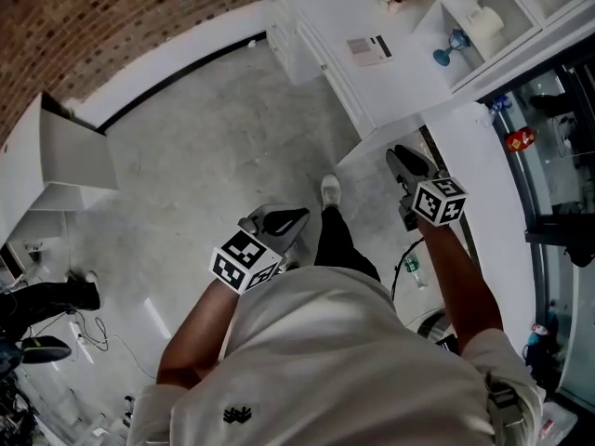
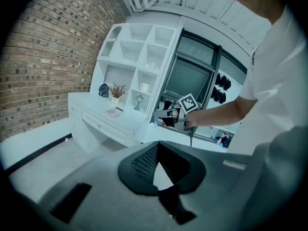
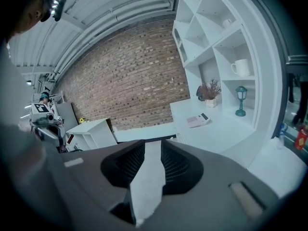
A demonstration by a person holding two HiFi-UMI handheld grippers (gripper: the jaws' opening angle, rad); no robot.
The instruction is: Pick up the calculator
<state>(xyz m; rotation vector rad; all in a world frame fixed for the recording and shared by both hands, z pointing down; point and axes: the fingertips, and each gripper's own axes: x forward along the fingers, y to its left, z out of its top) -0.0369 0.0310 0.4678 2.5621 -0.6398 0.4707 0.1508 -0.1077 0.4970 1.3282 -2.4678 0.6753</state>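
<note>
The calculator (image 1: 370,49) is a flat pinkish-white slab with a dark display strip. It lies on the white desk (image 1: 325,7) far ahead of both grippers, and shows small in the left gripper view (image 2: 114,111) and the right gripper view (image 3: 198,120). My left gripper (image 1: 279,223) hangs over the floor, its fingertips together and nothing held (image 2: 157,146). My right gripper (image 1: 409,163) is near the desk's end corner; its jaws stand apart with only floor showing between them (image 3: 153,146).
Shelves above the desk hold a white mug (image 3: 240,67), a small teal lamp (image 3: 241,100) and a dried plant (image 3: 210,91). A brick wall (image 1: 102,17) runs behind. A white cabinet (image 1: 65,156) stands at left, a glass-fronted unit (image 1: 548,156) at right. The person's shoe (image 1: 330,191) is on the grey floor.
</note>
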